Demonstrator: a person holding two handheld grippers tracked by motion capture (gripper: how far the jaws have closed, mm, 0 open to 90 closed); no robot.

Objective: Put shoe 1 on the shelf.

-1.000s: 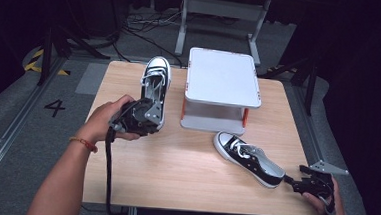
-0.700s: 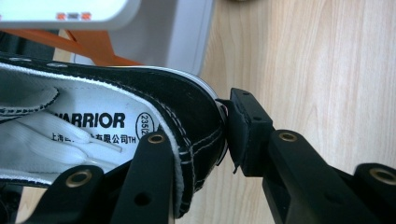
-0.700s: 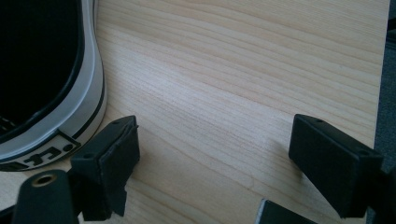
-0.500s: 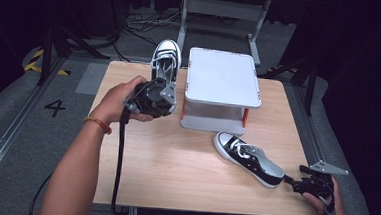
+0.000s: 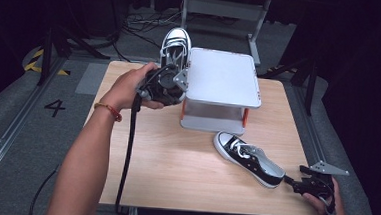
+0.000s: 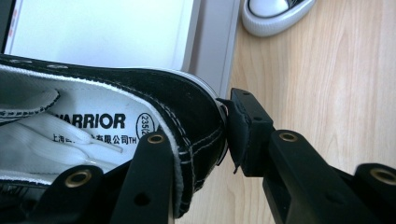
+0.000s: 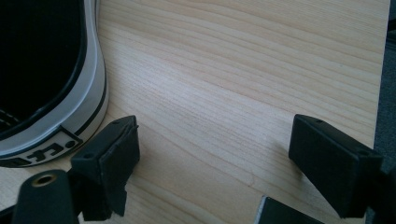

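While the left gripper (image 5: 173, 74) clamps the heel wall of a black canvas sneaker with white rubber toe (image 5: 175, 42) raised beside the white two-tier shelf (image 5: 222, 77), its mate (image 5: 248, 157) lies just beyond the spread-jawed right gripper (image 5: 308, 185) on the wooden table (image 5: 174, 171), unshelved.

Black canvas sneaker (image 5: 175, 49) (white sole, white laces), white stand (image 5: 222, 79), pale wood-grain table (image 5: 175, 161).
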